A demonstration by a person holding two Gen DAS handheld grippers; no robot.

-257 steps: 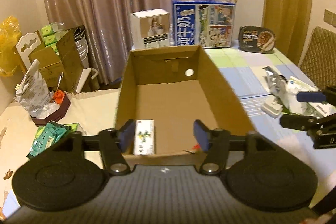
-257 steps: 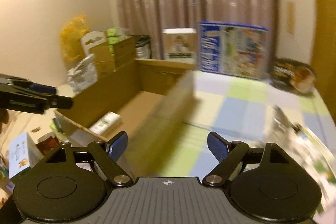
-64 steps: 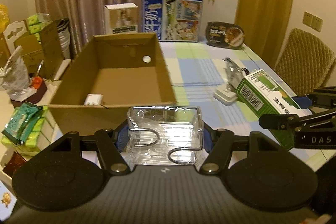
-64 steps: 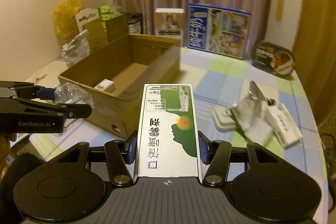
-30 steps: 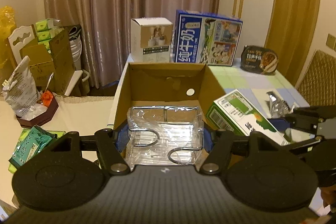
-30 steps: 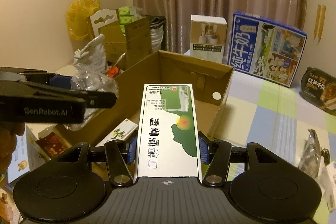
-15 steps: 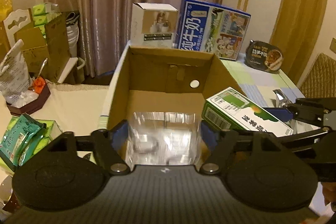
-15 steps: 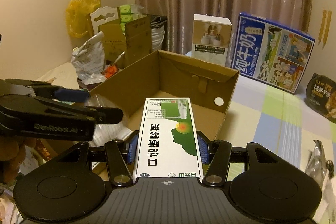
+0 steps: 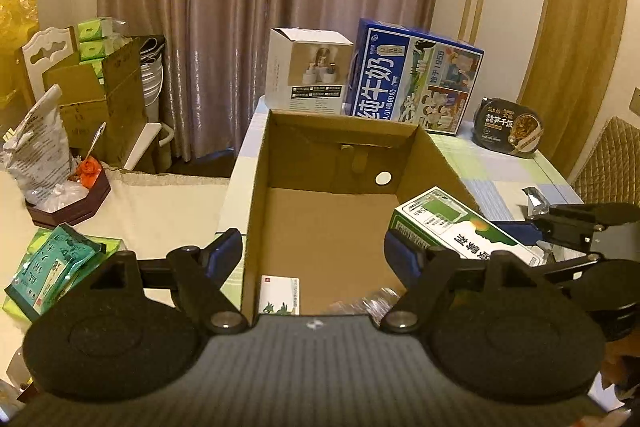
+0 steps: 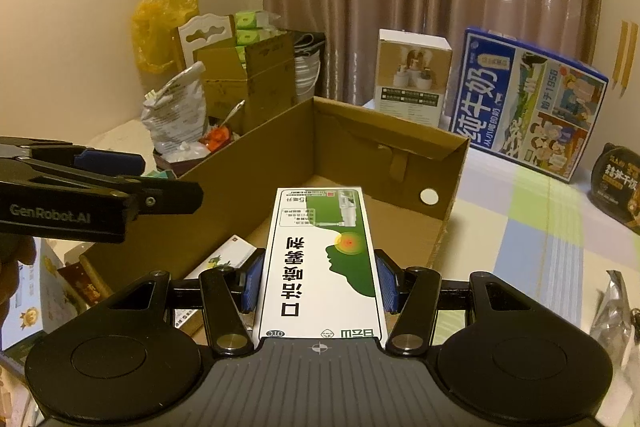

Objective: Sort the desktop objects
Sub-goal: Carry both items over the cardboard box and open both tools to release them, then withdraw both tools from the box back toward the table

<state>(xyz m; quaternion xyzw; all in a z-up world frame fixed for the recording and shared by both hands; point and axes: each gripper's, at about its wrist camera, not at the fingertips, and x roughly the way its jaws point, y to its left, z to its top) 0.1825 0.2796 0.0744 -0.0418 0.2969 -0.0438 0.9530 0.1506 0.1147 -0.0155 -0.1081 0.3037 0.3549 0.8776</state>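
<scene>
An open cardboard box (image 9: 256,211) stands on the table, also in the right wrist view (image 10: 380,143). My left gripper (image 9: 314,253) is open and empty above the box's near end. A clear plastic pack (image 9: 380,299) lies on the box floor below it, beside a small white and green carton (image 9: 279,295). My right gripper (image 10: 320,285) is shut on a green and white medicine box (image 10: 326,259), held over the box's right wall; it also shows in the left wrist view (image 9: 460,231).
A blue milk carton (image 9: 412,87), a white product box (image 9: 308,71) and a black food bowl (image 9: 508,127) stand behind the box. A foil packet (image 10: 616,311) lies on the checked tablecloth at the right. Green packets (image 9: 52,267) and bags lie at the left.
My left gripper has opened and let go of the clear plastic pack, which has dropped into the box. My right gripper has carried the medicine box closer over the box.
</scene>
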